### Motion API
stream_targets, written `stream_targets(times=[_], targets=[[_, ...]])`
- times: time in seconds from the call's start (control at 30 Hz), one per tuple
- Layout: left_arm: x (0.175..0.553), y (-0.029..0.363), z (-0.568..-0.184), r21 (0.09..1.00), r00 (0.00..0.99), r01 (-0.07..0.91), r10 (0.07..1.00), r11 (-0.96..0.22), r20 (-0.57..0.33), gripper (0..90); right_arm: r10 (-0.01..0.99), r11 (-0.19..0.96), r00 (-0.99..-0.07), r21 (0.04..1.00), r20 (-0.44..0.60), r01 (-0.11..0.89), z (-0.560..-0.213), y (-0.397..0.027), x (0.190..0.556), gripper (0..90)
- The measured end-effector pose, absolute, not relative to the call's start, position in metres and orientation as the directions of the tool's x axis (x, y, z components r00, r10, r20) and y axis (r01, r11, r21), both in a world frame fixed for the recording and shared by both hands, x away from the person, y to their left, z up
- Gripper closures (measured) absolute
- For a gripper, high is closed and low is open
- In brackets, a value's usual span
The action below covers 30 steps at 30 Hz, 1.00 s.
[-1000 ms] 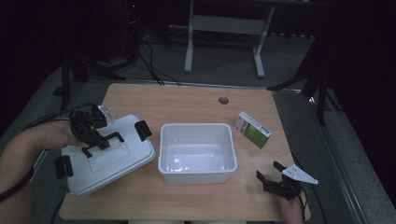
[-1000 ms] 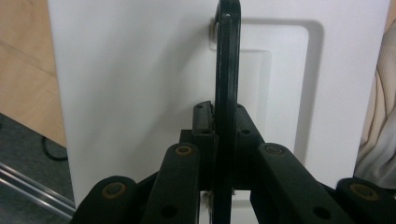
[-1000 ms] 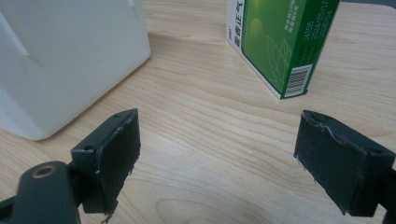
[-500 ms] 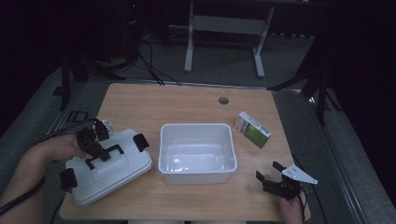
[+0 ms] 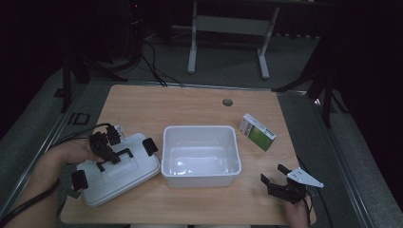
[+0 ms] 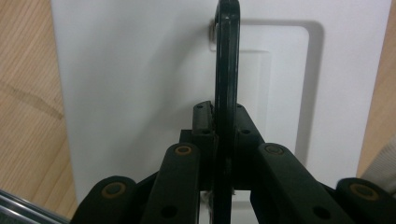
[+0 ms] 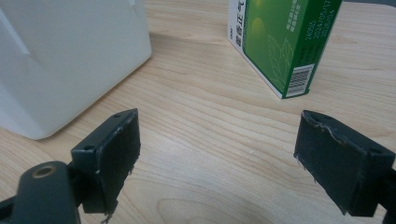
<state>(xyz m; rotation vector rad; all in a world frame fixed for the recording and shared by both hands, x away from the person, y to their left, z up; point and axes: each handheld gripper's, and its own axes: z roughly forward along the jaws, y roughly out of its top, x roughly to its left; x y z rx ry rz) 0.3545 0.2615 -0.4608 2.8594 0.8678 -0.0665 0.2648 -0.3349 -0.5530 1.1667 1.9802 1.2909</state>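
A white lid (image 5: 139,168) with a black handle (image 5: 119,154) and black side clips lies at the table's front left, just left of the open white tub (image 5: 199,129). My left gripper (image 5: 110,153) is shut on that handle. The left gripper view shows the handle (image 6: 227,65) clamped edge-on between the jaws of the left gripper (image 6: 219,114), with the lid (image 6: 135,70) below. My right gripper (image 5: 273,173) rests open near the front right corner. In the right gripper view, bare wood lies between the jaws of the right gripper (image 7: 217,144). The tub (image 7: 60,56) stands ahead left of them and a green box (image 7: 280,42) ahead right.
The green box (image 5: 256,132) lies right of the tub. A round cable hole (image 5: 227,102) sits near the table's far edge. Beyond the table stand a metal desk frame (image 5: 228,26) and floor cables (image 5: 152,66).
The left gripper has carried the lid a little toward the table's front, turning and lowering it beside the tub. The right gripper has stayed put.
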Motion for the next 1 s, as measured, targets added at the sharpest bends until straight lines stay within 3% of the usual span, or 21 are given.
stream_targets(times=[0.3, 0.93, 1.0], targets=[[0.359, 0.257, -0.473, 0.103, 0.832, 0.554, 0.549, -0.826, -0.072, 84.2, 0.859, 0.184, -0.51, 0.905, 0.042, 0.384, -0.553, -0.335, 0.265, 13.8], [0.365, 0.256, -0.487, 0.125, 0.816, 0.578, 0.573, -0.807, -0.074, 83.6, 0.86, 0.179, -0.508, 0.905, 0.046, 0.385, -0.552, -0.336, 0.265, 13.8], [0.366, 0.257, -0.485, 0.157, 0.804, 0.593, 0.59, -0.79, -0.071, 72.7, 0.859, 0.179, -0.509, 0.905, 0.047, 0.385, -0.552, -0.336, 0.265, 13.8]])
